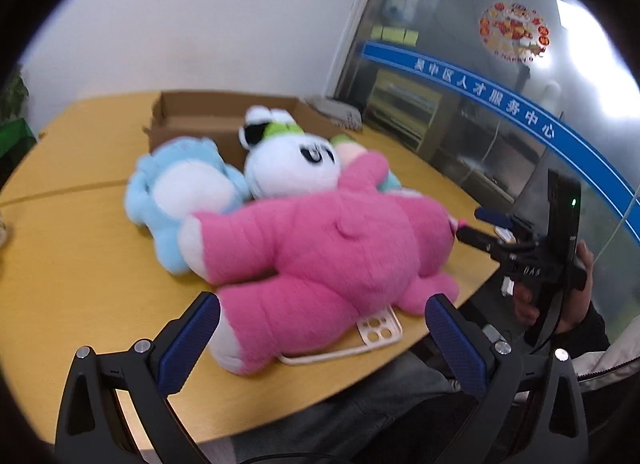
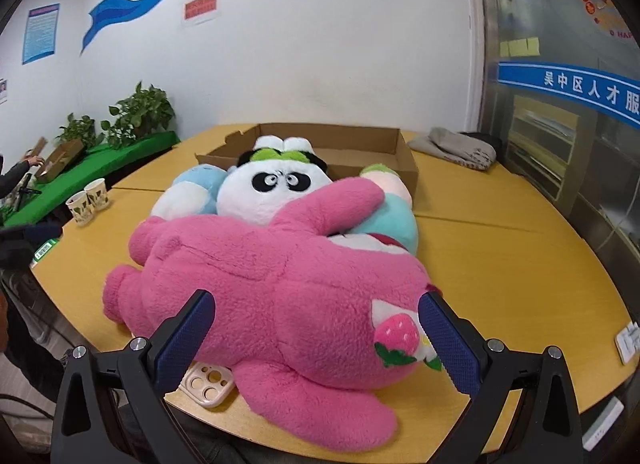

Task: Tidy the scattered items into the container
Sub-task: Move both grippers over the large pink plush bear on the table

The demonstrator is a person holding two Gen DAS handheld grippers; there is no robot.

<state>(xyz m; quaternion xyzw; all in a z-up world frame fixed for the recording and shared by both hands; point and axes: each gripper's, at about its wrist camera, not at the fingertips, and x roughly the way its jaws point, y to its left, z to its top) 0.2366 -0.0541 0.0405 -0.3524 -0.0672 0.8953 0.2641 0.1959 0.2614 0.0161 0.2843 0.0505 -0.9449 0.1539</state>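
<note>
1. The right hand-held gripper (image 2: pixel 316 328) is spread wide, its pads flanking the pink plush (image 2: pixel 280 284) without visibly pinching it.
2. The left hand-held gripper (image 1: pixel 320 328) is likewise spread, at the plush's legs.
3. The plush lies on the tabletop (image 2: pixel 500 256), nearer than the box (image 2: pixel 404 160), atop a phone case (image 2: pixel 208 384).
4. Panda (image 2: pixel 272 188) and blue toy (image 2: pixel 192 192) lie between plush and box.
5. Step in hand: first grasp, probably. Next: close on the plush, lift it over the others into the box.
</note>
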